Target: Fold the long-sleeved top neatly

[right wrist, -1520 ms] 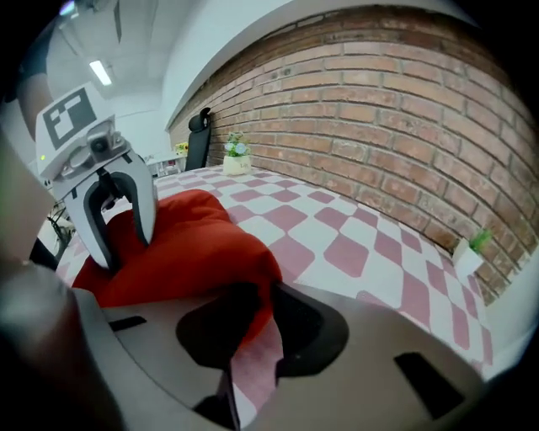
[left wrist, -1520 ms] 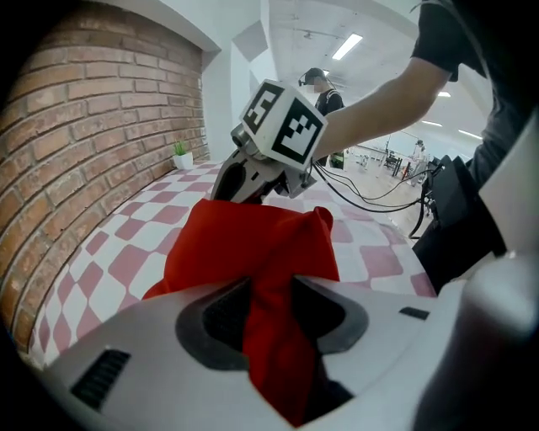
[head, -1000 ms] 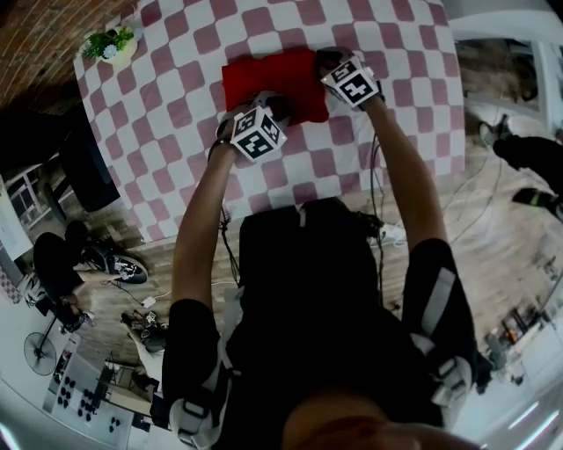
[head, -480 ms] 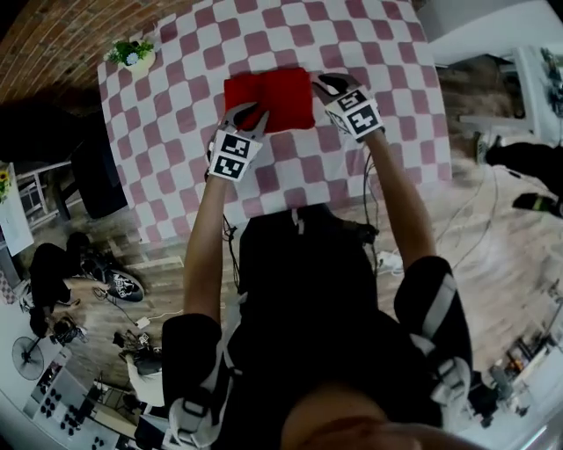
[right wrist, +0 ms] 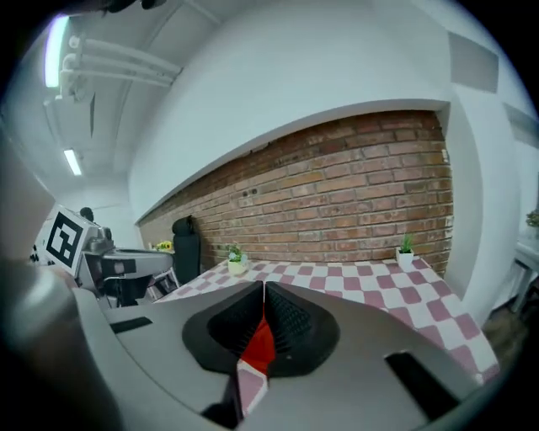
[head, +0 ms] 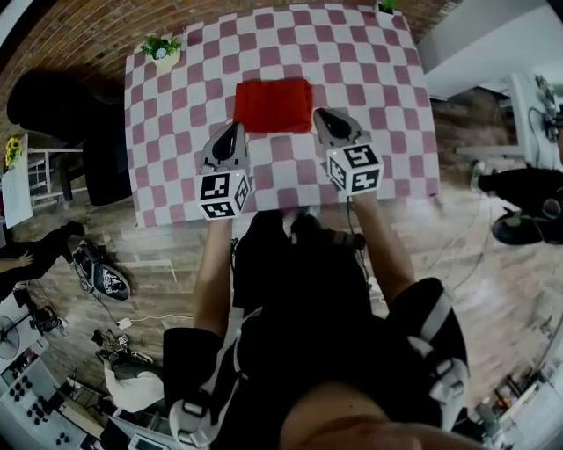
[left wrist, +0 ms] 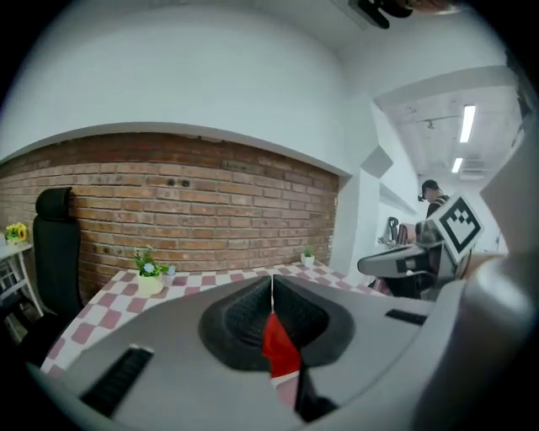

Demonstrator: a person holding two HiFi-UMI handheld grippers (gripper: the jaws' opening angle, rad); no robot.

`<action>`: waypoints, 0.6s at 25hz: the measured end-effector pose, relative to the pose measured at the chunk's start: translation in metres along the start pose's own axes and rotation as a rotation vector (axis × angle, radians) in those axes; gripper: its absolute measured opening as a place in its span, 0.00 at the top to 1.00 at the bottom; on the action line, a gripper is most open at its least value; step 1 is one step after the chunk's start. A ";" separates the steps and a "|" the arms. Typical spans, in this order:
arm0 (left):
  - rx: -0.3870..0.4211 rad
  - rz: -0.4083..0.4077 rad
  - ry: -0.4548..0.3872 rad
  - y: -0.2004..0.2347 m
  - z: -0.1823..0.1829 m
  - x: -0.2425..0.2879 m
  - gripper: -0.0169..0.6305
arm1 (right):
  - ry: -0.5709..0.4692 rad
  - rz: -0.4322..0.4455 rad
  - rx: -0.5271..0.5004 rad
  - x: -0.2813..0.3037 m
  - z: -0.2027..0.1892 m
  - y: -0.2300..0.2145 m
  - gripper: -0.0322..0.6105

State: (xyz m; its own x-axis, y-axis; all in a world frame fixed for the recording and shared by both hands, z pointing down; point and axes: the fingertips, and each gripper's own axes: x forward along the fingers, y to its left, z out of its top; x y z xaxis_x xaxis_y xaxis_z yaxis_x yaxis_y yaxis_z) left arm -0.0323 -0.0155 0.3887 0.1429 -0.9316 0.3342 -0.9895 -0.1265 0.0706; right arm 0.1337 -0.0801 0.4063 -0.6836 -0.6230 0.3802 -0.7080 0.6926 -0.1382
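Note:
The red long-sleeved top (head: 274,105) lies folded into a small flat rectangle on the checked table (head: 369,79). Both grippers hang in the air on the near side of it, apart from it. My left gripper (head: 234,130) is at the top's near left corner, my right gripper (head: 321,116) at its near right edge. Their jaws have just been closing and now meet with nothing between them. In the left gripper view the shut left gripper (left wrist: 271,295) shows a sliver of the top (left wrist: 278,345) beyond the pads. The right gripper (right wrist: 264,295) shows the top (right wrist: 259,345) the same way.
A small potted plant (head: 161,51) stands at the table's far left corner, another plant (head: 385,5) at the far right. A black chair (head: 62,114) stands left of the table. A brick wall (left wrist: 194,194) runs behind it. Gear and cables litter the floor.
Both grippers have let go of the top's near edge, lifted off it and drawn back towards me. Their jaws have shut. The top stays folded on the table.

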 end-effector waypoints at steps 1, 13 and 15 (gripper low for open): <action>-0.008 0.005 -0.017 -0.002 0.006 -0.010 0.96 | -0.017 -0.003 0.007 -0.009 0.003 0.007 0.93; 0.007 0.013 -0.142 -0.004 0.032 -0.091 0.96 | -0.093 -0.060 -0.014 -0.076 0.020 0.087 0.93; 0.006 0.012 -0.147 -0.002 0.033 -0.099 0.96 | -0.101 -0.063 -0.012 -0.079 0.023 0.096 0.93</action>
State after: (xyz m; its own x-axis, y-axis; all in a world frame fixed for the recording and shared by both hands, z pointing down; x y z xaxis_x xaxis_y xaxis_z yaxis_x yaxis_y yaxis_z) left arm -0.0456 0.0656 0.3244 0.1264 -0.9729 0.1938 -0.9913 -0.1166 0.0615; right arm 0.1155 0.0278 0.3422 -0.6527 -0.6984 0.2936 -0.7483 0.6550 -0.1054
